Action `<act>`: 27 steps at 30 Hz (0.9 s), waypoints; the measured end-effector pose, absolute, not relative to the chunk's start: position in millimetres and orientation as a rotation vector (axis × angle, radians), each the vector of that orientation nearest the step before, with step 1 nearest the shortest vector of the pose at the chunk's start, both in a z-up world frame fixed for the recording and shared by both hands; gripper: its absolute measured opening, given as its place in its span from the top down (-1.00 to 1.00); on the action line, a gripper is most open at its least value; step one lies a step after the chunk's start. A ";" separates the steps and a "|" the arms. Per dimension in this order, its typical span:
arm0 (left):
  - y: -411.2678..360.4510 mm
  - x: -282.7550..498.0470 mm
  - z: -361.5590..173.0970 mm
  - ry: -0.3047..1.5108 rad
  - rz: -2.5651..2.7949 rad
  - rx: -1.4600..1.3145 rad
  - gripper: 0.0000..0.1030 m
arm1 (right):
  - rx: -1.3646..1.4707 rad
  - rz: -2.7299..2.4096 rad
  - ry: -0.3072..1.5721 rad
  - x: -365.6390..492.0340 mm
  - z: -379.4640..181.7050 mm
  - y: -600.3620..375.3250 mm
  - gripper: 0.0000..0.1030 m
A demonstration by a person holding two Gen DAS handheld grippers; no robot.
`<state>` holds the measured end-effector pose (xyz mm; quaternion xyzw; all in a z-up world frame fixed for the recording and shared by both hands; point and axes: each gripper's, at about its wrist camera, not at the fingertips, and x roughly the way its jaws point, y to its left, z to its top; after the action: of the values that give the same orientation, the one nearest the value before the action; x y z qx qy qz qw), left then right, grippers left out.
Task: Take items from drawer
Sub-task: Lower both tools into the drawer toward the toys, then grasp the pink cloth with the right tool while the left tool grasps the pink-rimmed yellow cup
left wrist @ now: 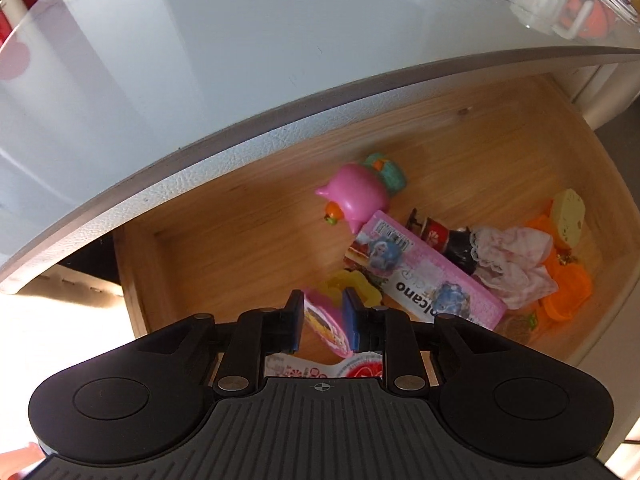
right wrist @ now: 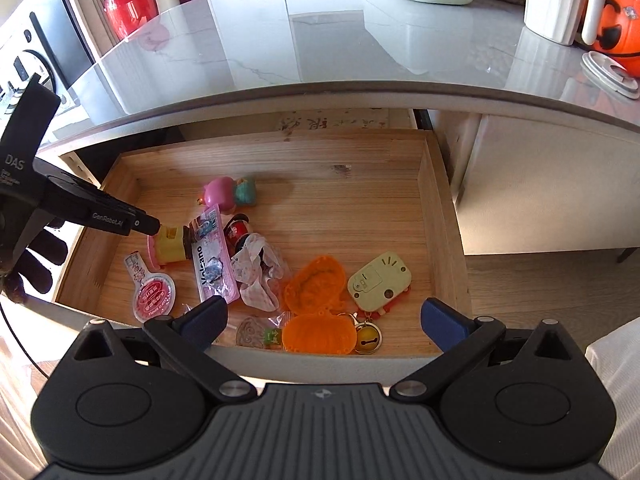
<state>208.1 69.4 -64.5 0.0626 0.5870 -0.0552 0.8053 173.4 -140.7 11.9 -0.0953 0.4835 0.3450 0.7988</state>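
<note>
**A:** Start at the jaws. What's the left one doing?

**B:** My left gripper point(left wrist: 322, 322) is down in the wooden drawer point(right wrist: 360, 216), jaws partly apart. A pink-and-yellow toy point(left wrist: 320, 318) sits between the blue pads; whether they press on it, I cannot tell.

**A:** And the right?

**B:** My right gripper point(right wrist: 322, 322) has its jaws spread wide with nothing between them, over the drawer's near edge.

**A:** What surrounds the toy?

**B:** Just right of it lies a pink box point(left wrist: 428, 276) printed "Volcano". Nearer sits a flat red-and-white packet point(right wrist: 154, 294). Farther back lies a pink pig figure point(left wrist: 356, 196), touching a teal toy point(left wrist: 390, 170).

**A:** Farther right?

**B:** A small doll in lacy cloth point(right wrist: 258, 266), then orange moulds point(right wrist: 316, 280) and a pale green tag point(right wrist: 378, 282). The glossy grey tabletop point(right wrist: 320, 40) overhangs the drawer's far side.
</note>
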 end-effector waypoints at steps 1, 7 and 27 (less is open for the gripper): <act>67.2 211.4 -68.0 1.281 -0.116 0.147 0.46 | -0.204 0.740 1.036 173.2 12.0 -140.9 -0.99; 60.3 219.3 -79.1 1.331 -0.131 0.187 0.40 | -0.196 0.752 1.042 174.8 11.5 -141.7 -0.99; 76.5 203.2 -59.0 1.328 -0.292 0.198 0.53 | -0.381 1.057 1.076 210.4 36.4 -98.6 -0.56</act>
<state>203.2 76.5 -59.0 0.0913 0.6128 -0.1348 0.7733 210.4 -98.6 36.4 -0.1718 0.4852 0.4768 0.7125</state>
